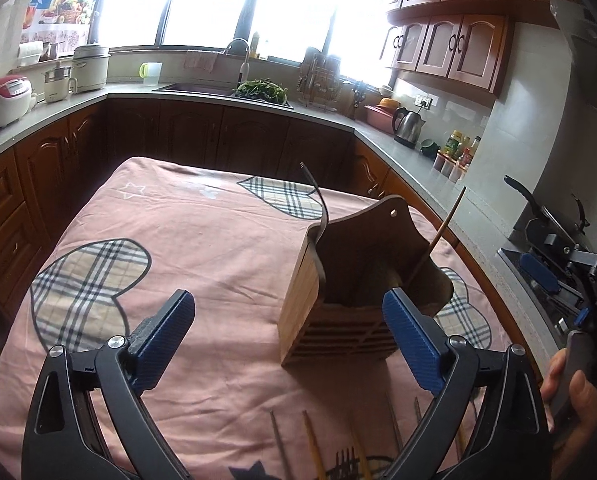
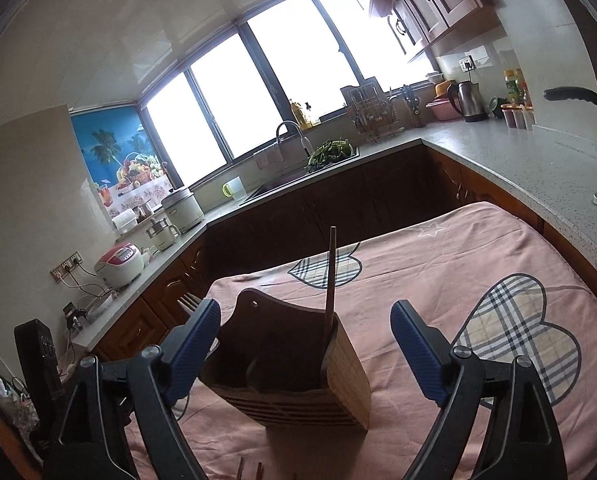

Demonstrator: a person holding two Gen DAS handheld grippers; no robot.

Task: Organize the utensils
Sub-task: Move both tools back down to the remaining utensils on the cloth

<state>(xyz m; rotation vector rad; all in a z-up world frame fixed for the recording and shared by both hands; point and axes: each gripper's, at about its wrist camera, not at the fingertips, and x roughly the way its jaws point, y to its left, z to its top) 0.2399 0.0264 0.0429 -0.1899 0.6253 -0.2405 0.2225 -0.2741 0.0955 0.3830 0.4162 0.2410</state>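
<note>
**Kitchen table, utensil sorting — part done**

Kitchen with wooden cabinets and bright windows; pink heart-print tablecloth (image 1: 202,240) covered the table.

- Wooden utensil holder (image 1: 338,300): stood upright toward the table's right edge in the left wrist view. Contents — one dark curved-handled utensil (image 1: 318,208) and one chopstick (image 1: 444,228); a fork (image 2: 189,303) showed at its left side in the right wrist view.
- Loose utensils (image 1: 338,452): chopsticks and a fork lay at the table's near edge, not yet stowed.
- Left gripper (image 1: 286,336): jaws spread wide, nothing between the pads.
- Right gripper (image 2: 304,350): jaws likewise released, framing the holder without touching it.

Judgement: a few pieces were stowed; several remained to collect.
</note>
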